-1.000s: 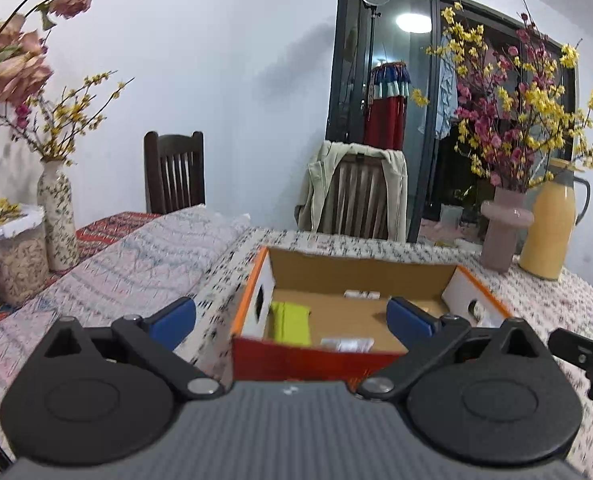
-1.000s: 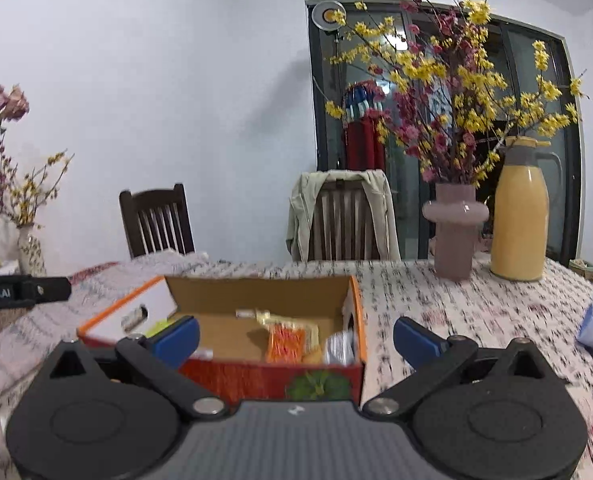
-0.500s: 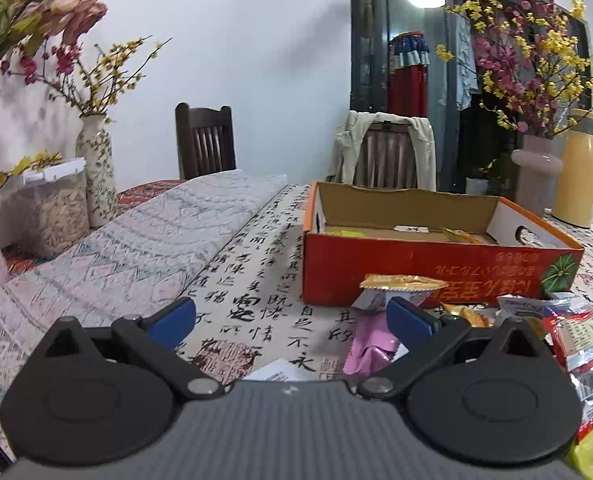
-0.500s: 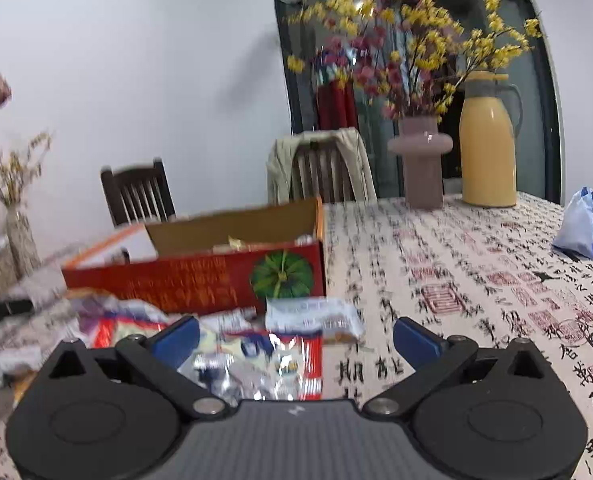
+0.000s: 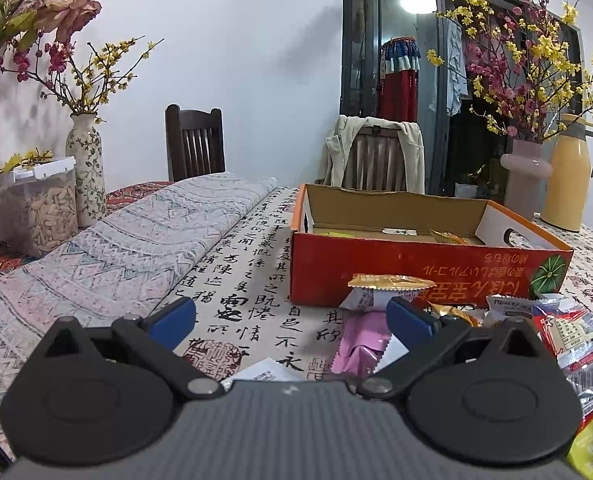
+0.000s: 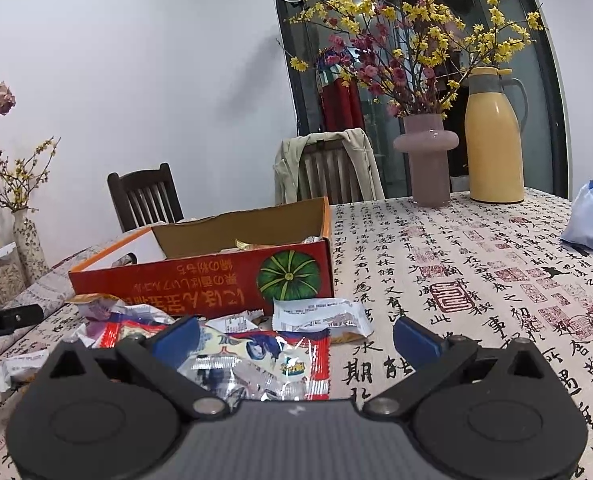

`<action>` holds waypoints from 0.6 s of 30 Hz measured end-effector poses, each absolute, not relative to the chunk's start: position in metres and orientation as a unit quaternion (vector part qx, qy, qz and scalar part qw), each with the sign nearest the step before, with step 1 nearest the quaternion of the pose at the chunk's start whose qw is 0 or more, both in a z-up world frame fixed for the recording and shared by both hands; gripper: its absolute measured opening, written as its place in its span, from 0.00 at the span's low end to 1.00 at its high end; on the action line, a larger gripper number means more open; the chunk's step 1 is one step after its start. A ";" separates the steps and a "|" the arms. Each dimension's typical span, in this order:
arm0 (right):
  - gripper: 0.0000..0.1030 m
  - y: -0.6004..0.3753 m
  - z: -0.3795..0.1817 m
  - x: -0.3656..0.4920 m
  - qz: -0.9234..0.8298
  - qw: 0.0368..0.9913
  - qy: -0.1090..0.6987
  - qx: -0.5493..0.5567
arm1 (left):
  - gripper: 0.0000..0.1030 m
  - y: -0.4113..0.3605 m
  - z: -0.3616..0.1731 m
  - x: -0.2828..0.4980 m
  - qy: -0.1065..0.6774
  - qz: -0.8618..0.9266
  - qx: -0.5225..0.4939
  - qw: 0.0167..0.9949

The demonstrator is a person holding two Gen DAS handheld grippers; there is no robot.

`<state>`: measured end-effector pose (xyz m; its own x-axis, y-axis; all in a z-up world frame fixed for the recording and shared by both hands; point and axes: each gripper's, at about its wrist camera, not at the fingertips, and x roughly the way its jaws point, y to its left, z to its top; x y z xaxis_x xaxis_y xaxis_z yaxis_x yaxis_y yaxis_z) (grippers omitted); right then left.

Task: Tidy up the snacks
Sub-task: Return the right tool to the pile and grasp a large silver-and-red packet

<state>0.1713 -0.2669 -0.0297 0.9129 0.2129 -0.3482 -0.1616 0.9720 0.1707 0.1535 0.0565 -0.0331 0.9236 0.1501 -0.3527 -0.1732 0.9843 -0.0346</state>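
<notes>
Both hand-held grippers wide open, empty: left hand-held gripper (image 5: 290,318), right hand-held gripper (image 6: 294,334). Snack packets (image 6: 256,354) heaped on worktop (image 6: 476,280), touching red box (image 6: 200,276) front. Red-edged packet just ahead between right fingers, long axis crosswise; right nearer.

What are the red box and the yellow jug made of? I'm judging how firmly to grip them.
Red box: printed cardboard, matte; raw brown inner walls and a ragged edge show. Yellow jug: probably plastic or coated metal, with a smooth, soft sheen.
</notes>
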 end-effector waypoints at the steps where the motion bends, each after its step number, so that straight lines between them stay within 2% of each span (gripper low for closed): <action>1: 1.00 -0.267 -0.030 0.172 0.096 0.975 0.186 0.070 | 1.00 0.057 -0.033 0.154 0.178 0.082 -0.035 0.980; 12: 1.00 -0.239 -0.013 0.156 0.118 0.971 0.199 0.060 | 1.00 0.061 -0.034 0.154 0.179 0.074 -0.050 0.980; 18: 1.00 -0.212 -0.017 0.167 0.124 0.963 0.236 0.039 | 1.00 0.062 -0.034 0.153 0.178 0.070 -0.053 0.980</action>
